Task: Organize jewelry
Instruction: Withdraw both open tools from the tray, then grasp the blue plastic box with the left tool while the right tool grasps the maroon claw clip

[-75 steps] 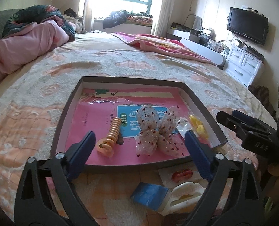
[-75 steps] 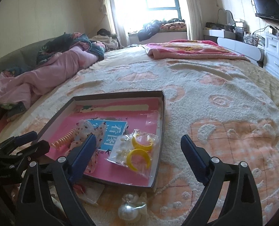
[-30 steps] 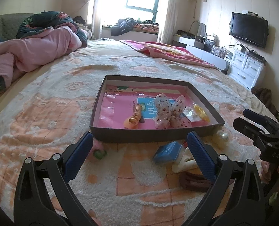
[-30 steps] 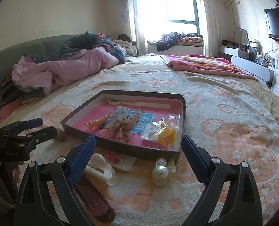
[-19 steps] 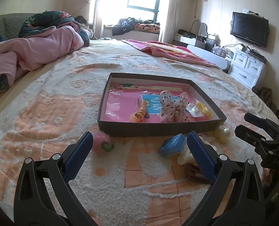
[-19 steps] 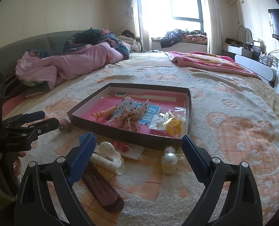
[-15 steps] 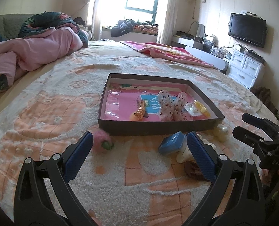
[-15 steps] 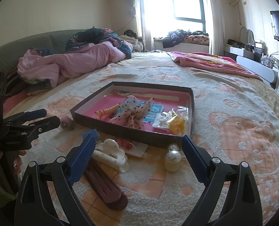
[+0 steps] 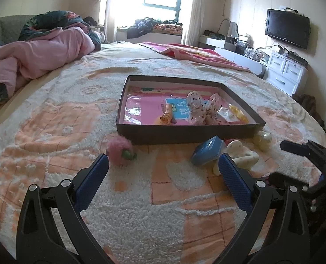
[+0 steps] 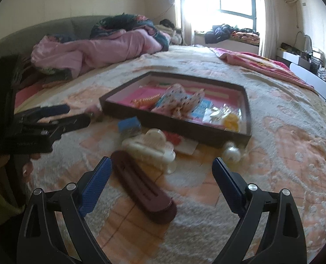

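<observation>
A dark shallow tray [image 9: 185, 134] [image 10: 174, 122] lies on the bed and holds a dotted bow [image 9: 201, 107], an orange spiral clip [image 9: 166, 115] and yellow rings in a bag [image 10: 230, 118]. In front of it lie a pink fluffy ball [image 9: 120, 150], a blue box [image 9: 207, 151], a cream claw clip [image 10: 154, 145], a maroon barrette [image 10: 141, 187] and a pearl piece [image 10: 232, 153]. My left gripper [image 9: 163, 171] is open and empty, short of the ball and box. My right gripper [image 10: 162, 176] is open and empty over the barrette and claw clip.
A peach and white fleece blanket [image 9: 75, 121] covers the bed. A pink duvet [image 9: 42, 52] is piled at the far left. A white dresser [image 9: 288, 74] and a TV [image 9: 287, 30] stand at the right wall.
Both grippers have pulled back from the tray, so the loose items in front of it came into view. The right gripper has since swung left and lower toward the barrette.
</observation>
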